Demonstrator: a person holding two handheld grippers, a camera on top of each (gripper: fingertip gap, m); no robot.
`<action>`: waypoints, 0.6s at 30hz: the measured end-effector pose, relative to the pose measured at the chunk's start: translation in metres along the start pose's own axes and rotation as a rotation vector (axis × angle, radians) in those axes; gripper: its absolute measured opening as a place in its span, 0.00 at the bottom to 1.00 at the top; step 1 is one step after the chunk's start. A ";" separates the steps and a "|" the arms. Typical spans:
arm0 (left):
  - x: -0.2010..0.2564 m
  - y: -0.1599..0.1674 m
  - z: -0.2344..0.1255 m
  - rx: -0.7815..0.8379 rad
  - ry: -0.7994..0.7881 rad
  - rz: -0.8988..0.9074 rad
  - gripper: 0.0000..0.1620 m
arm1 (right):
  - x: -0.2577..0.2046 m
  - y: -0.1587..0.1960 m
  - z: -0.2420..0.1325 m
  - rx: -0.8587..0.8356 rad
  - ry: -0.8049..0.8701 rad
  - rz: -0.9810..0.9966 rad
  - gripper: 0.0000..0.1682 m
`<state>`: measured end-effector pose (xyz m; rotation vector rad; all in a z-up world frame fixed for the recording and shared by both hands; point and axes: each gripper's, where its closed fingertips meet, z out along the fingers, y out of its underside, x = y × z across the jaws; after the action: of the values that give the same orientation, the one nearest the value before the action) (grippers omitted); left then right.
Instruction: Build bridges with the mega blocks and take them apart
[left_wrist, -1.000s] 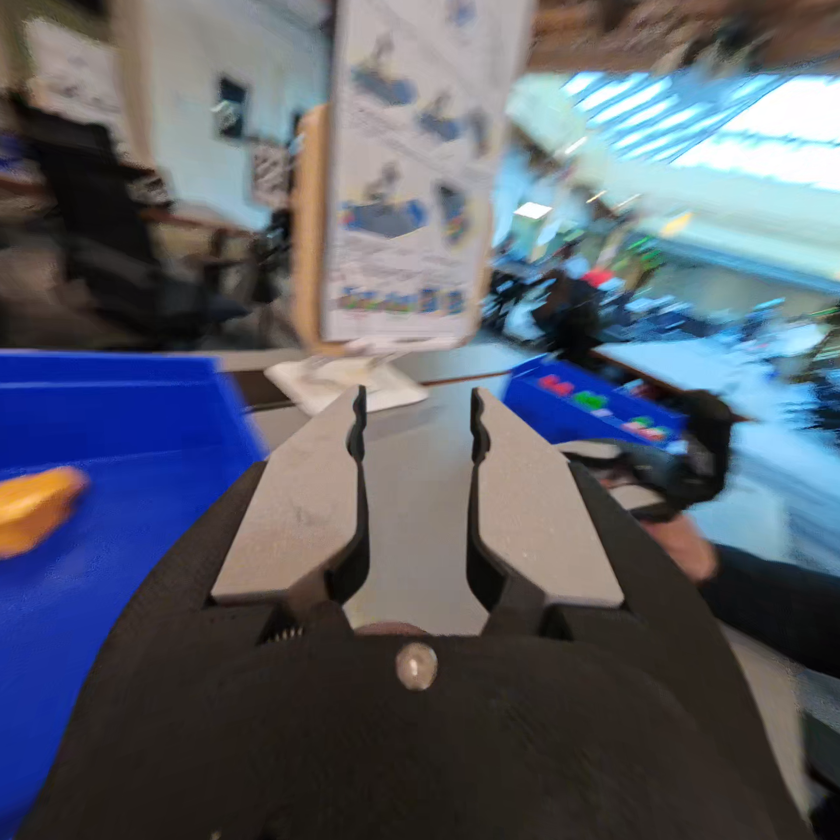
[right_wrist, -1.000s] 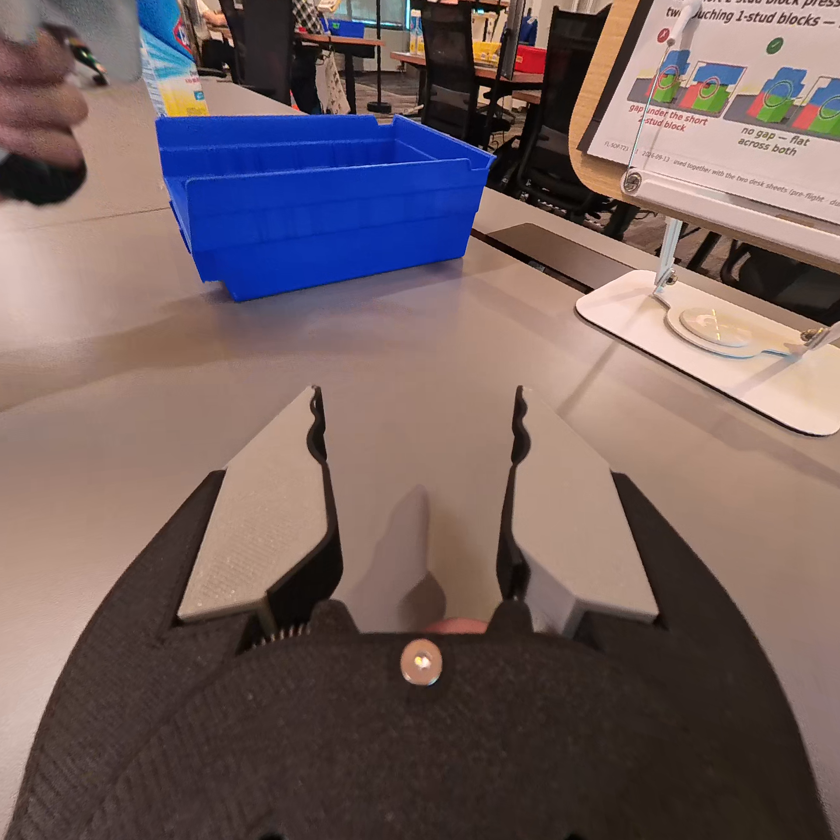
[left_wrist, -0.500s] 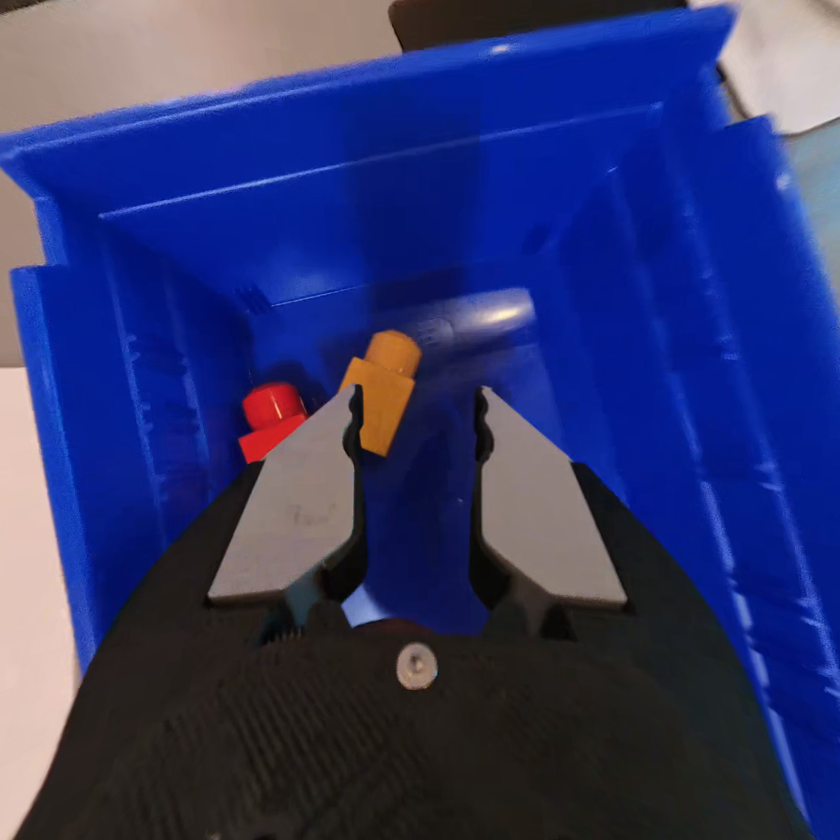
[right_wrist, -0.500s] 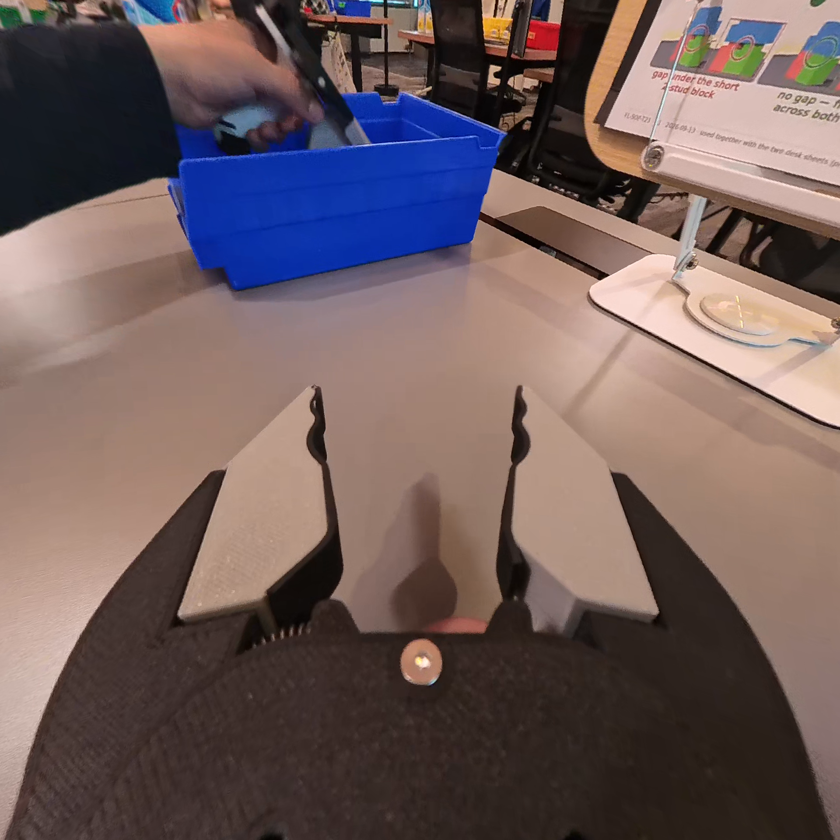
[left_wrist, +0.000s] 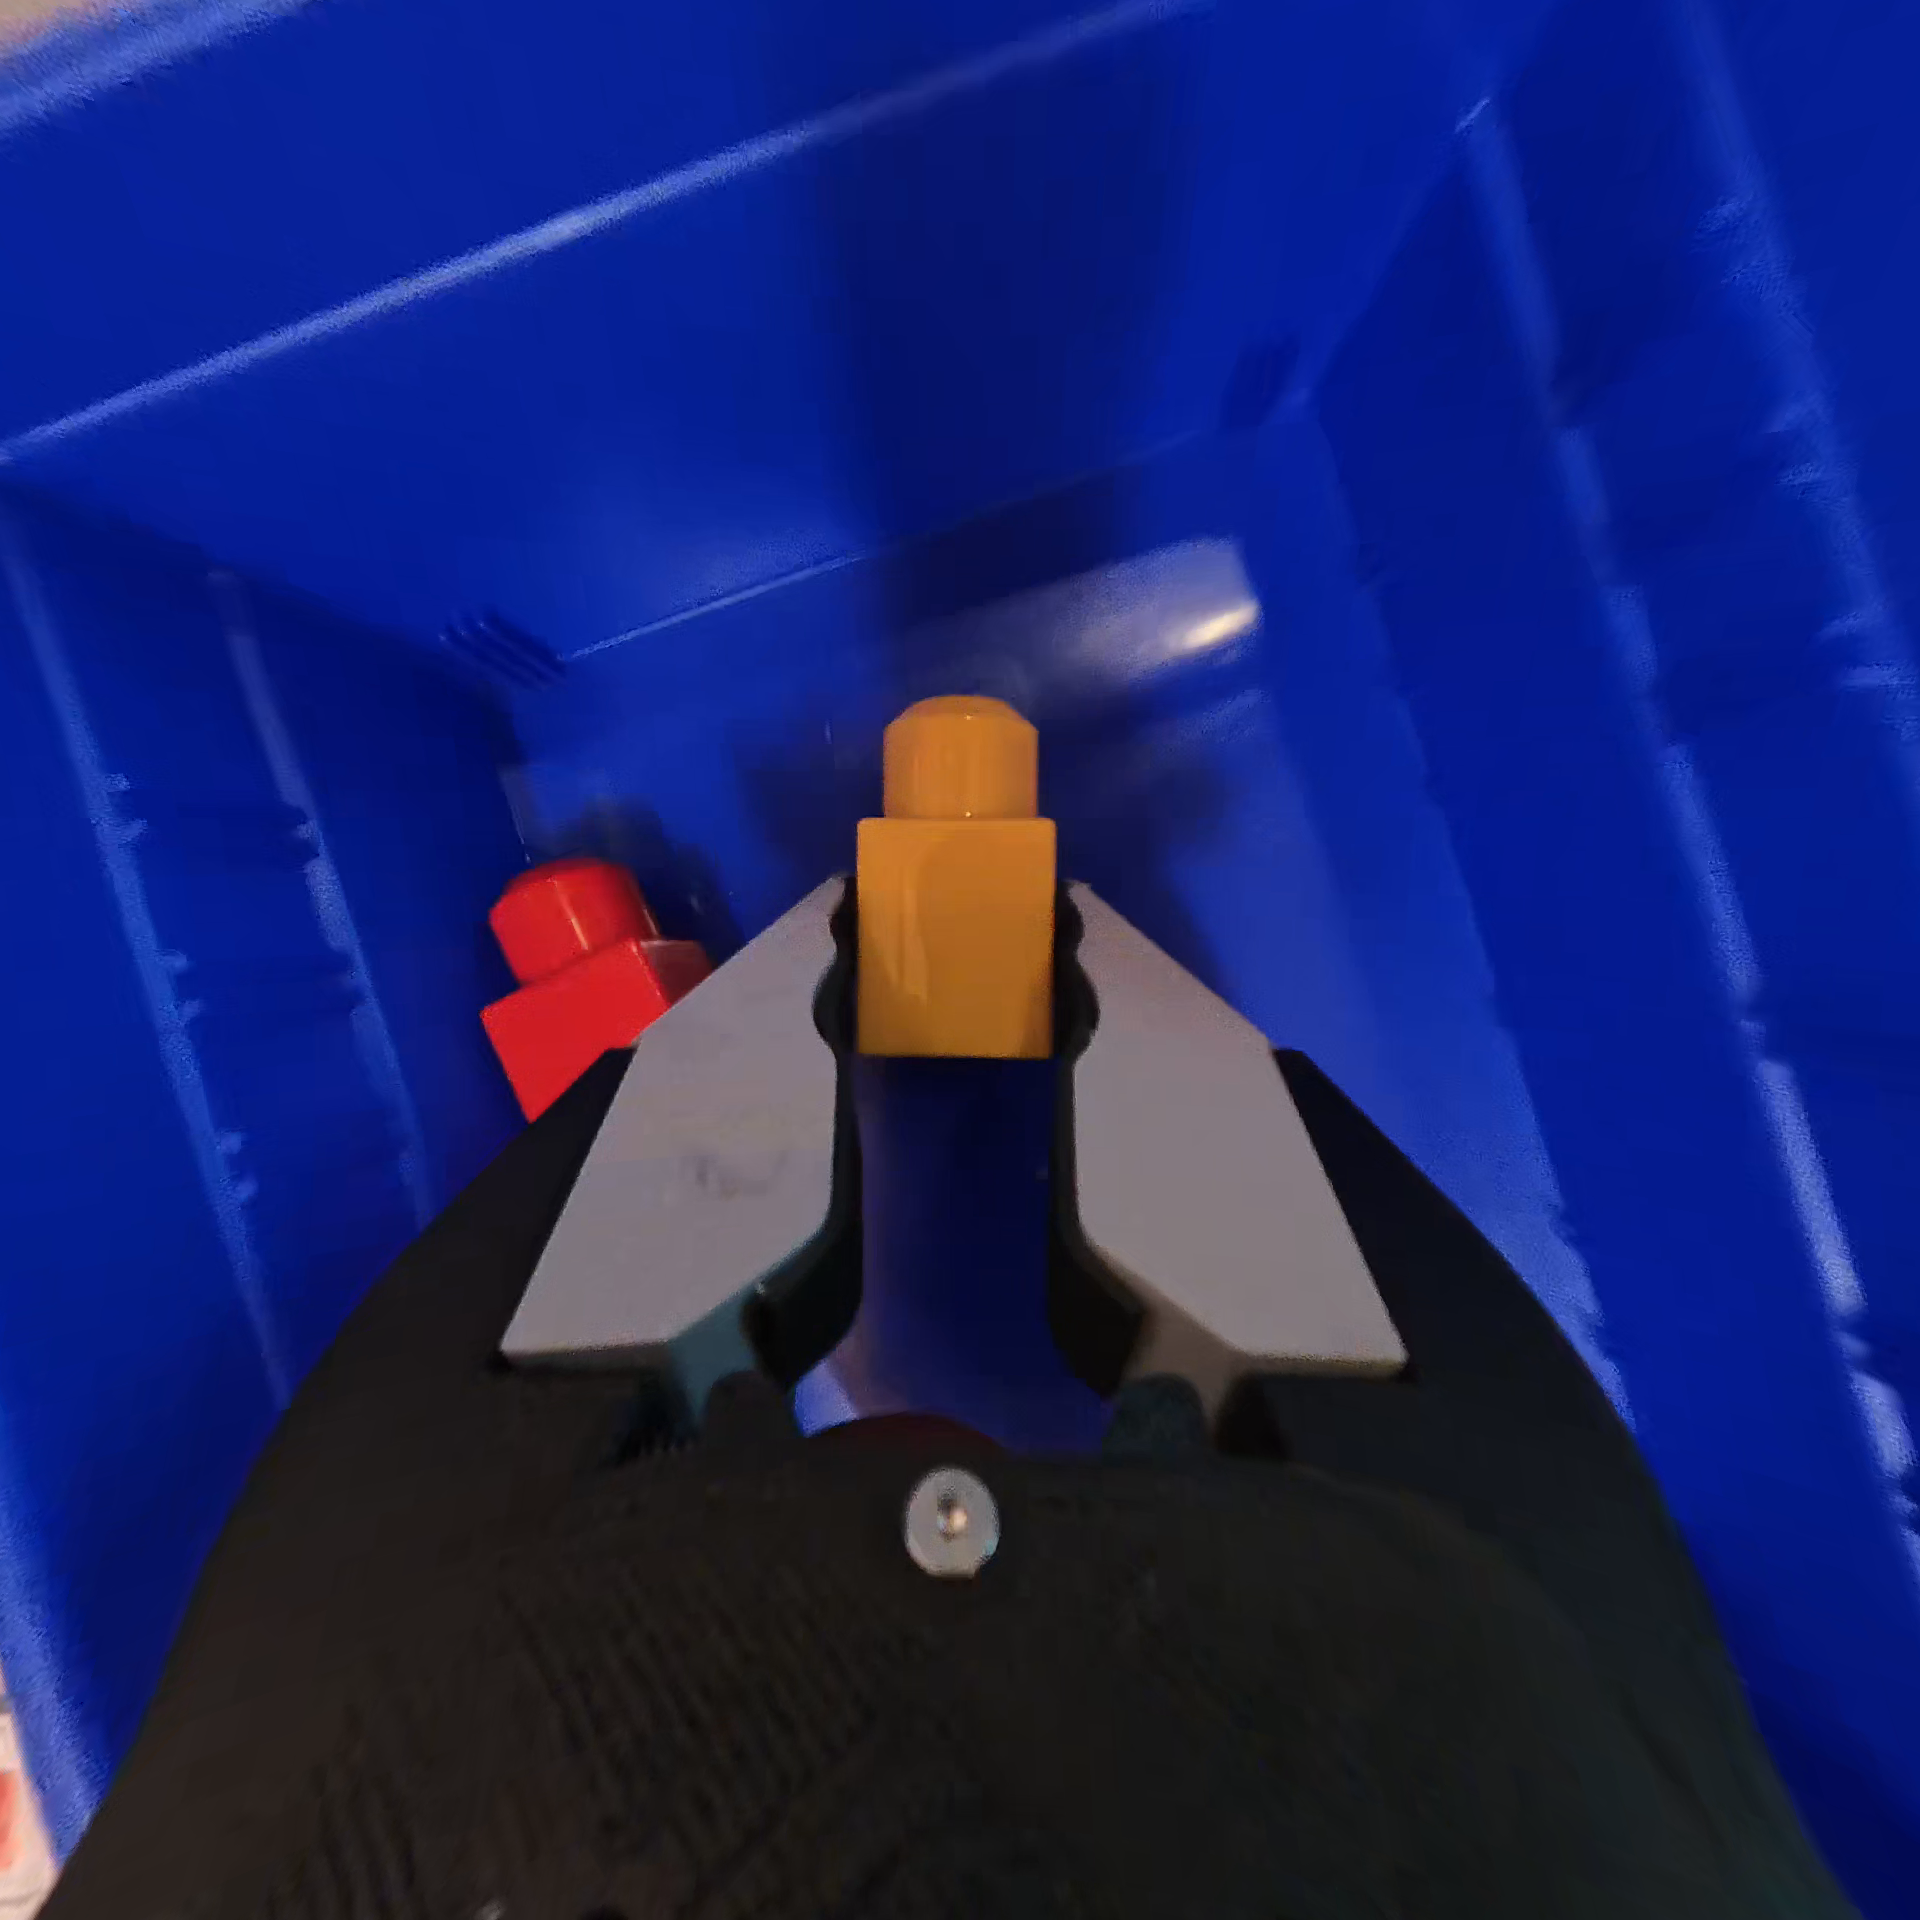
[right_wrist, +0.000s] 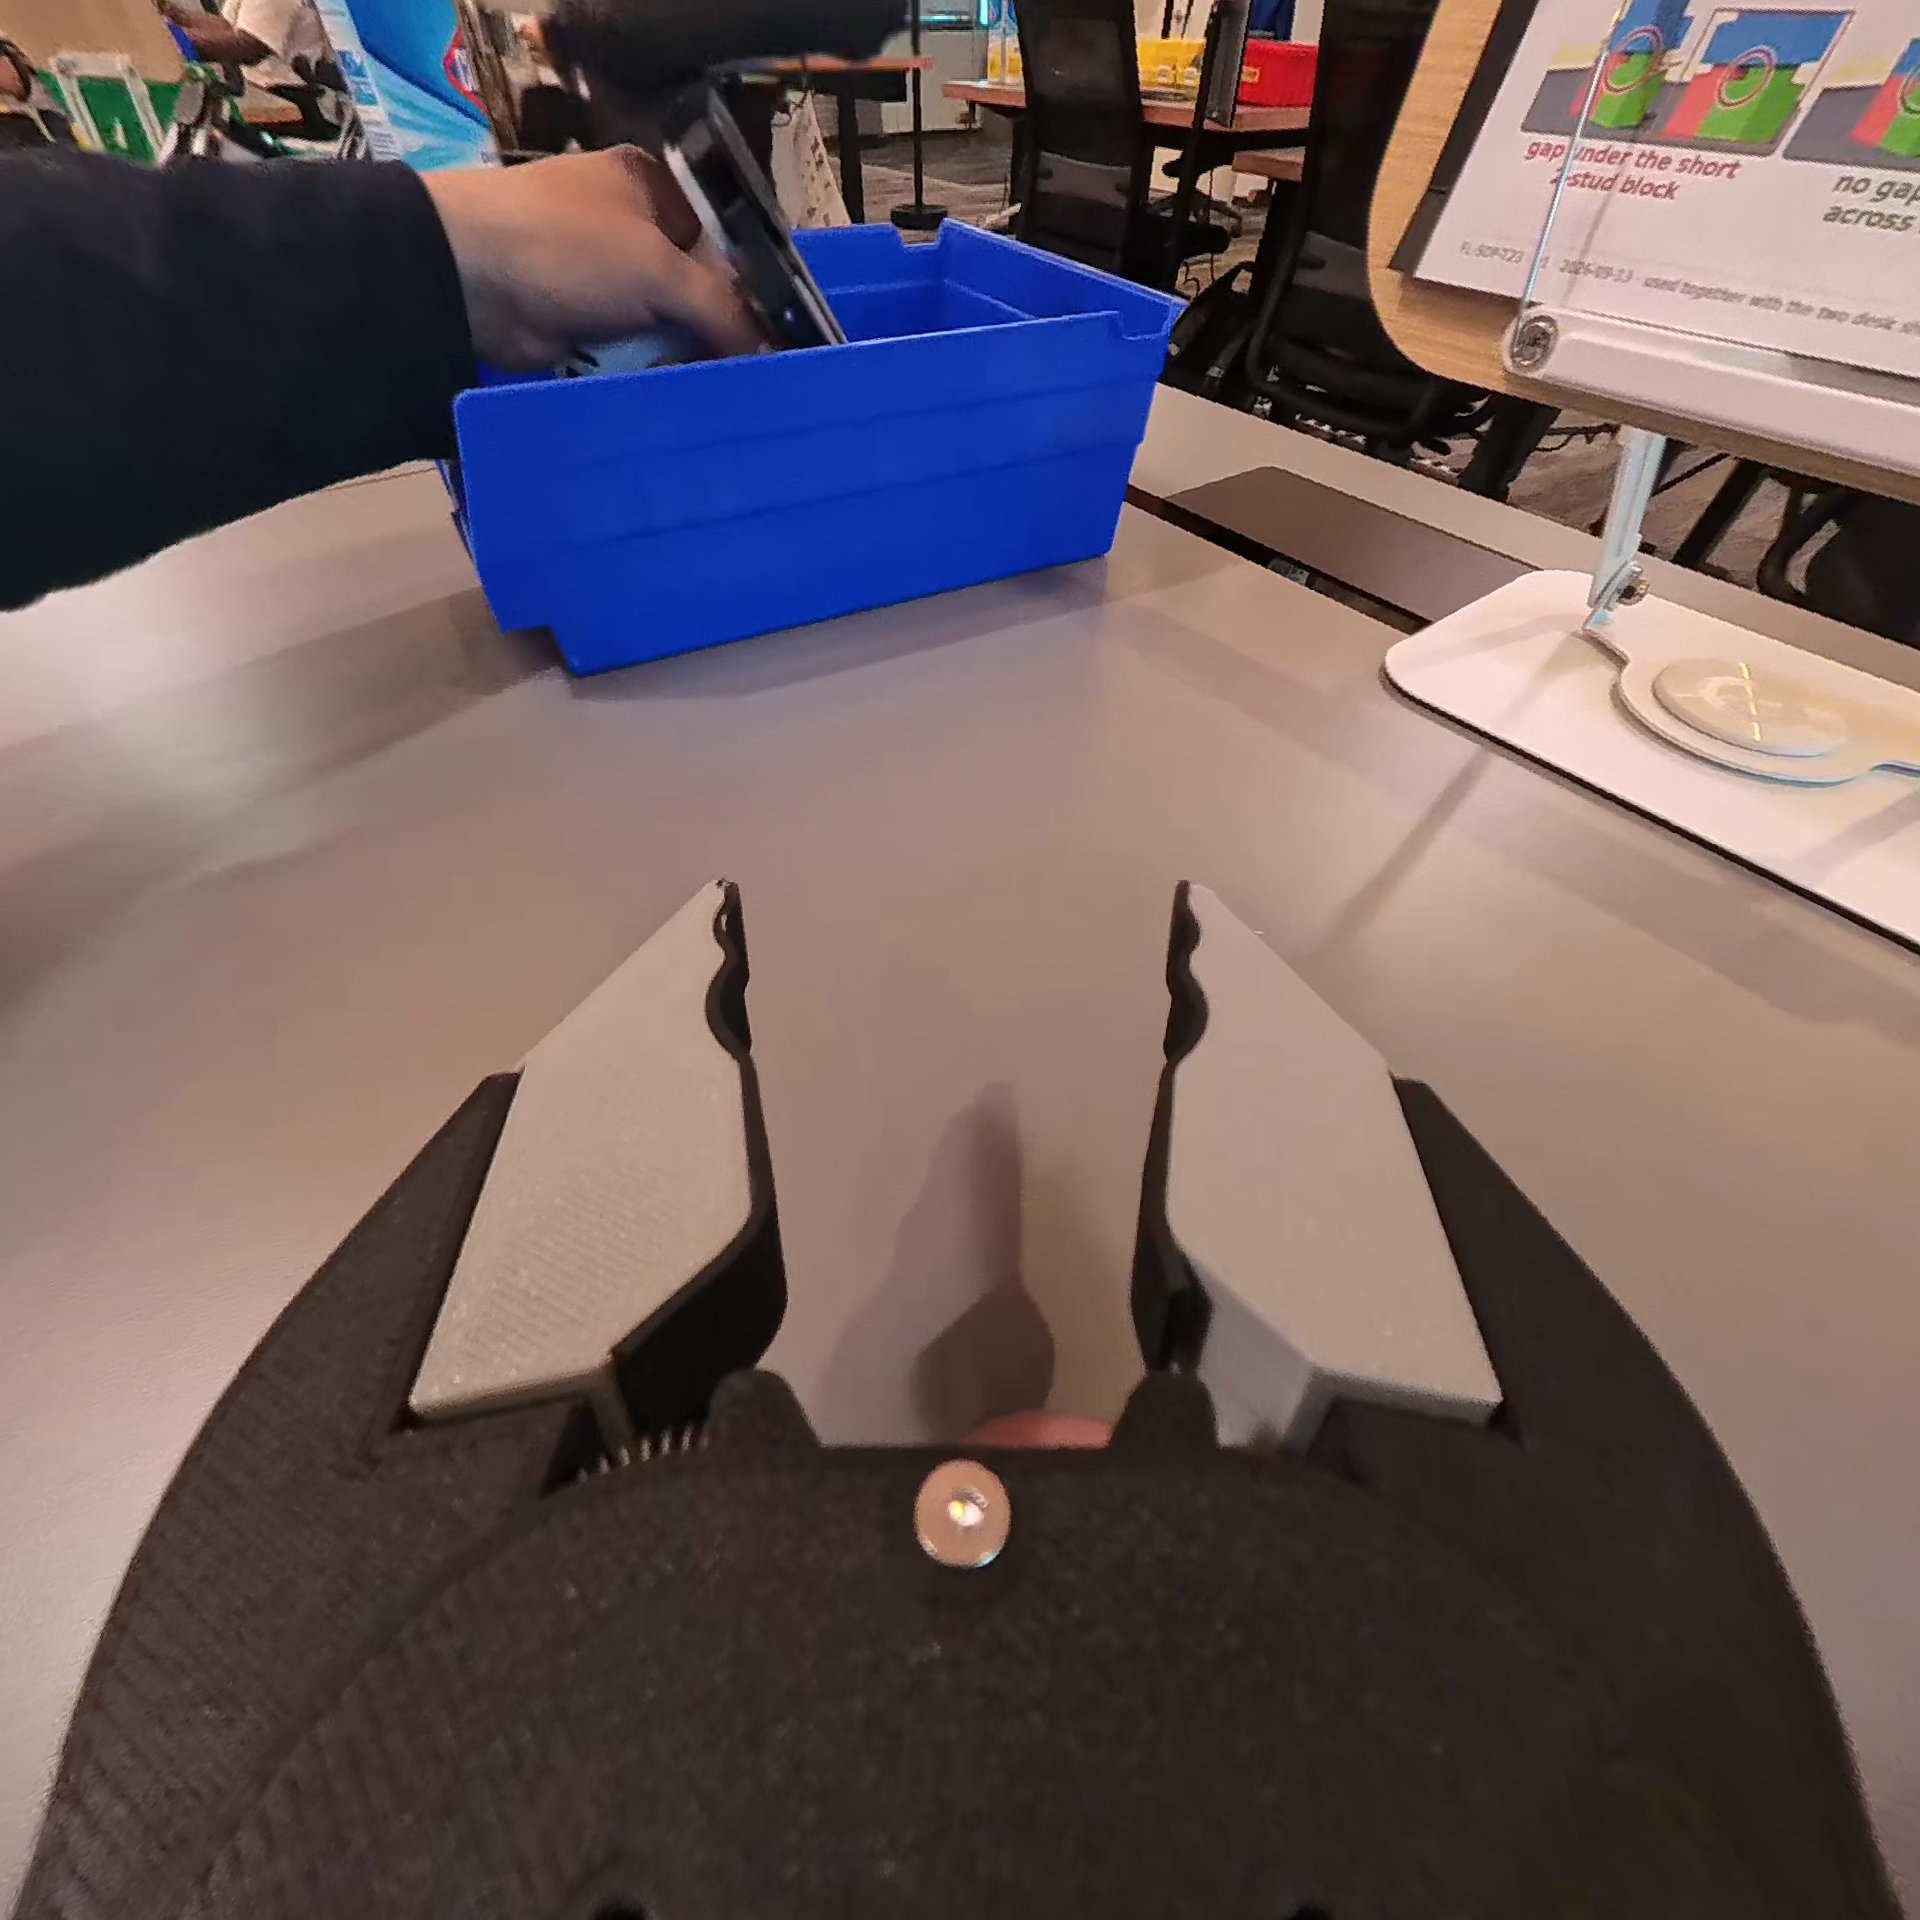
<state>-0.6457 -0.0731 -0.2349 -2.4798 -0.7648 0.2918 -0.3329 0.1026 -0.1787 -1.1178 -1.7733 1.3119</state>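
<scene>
I am gripping an orange block inside the blue bin with my left gripper.

My left gripper (left_wrist: 956, 951) is reaching down into the blue bin (left_wrist: 1039, 343), and its two grey fingers (left_wrist: 727, 1101) are pressing against both flat sides of the orange block (left_wrist: 954, 935), whose single stud is pointing away from the camera. A red block (left_wrist: 582, 987) is lying just beside it to the left, partly hidden behind the finger, near the bin's corner. My right gripper (right_wrist: 956, 914) is hovering over the bare grey table (right_wrist: 935, 748), its jaws standing wide apart with nothing between them. Ahead of it, my left hand (right_wrist: 582, 260) is dipping into the bin, and a document stand (right_wrist: 1662, 665) is standing to the right.
</scene>
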 end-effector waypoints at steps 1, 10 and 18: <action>0.002 -0.006 -0.010 0.063 0.005 -0.028 0.21 | -0.001 0.000 0.000 -0.002 0.000 -0.005 0.47; 0.172 -0.045 -0.187 0.729 0.497 0.167 0.21 | -0.015 -0.022 -0.012 0.086 -0.124 0.064 0.47; 0.337 -0.002 -0.183 0.803 0.896 0.342 0.21 | -0.048 -0.056 -0.036 0.234 -0.395 0.186 0.48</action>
<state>-0.3083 0.0451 -0.0968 -1.6643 0.1535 -0.3374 -0.2955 0.0659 -0.1156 -0.9573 -1.7529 1.9063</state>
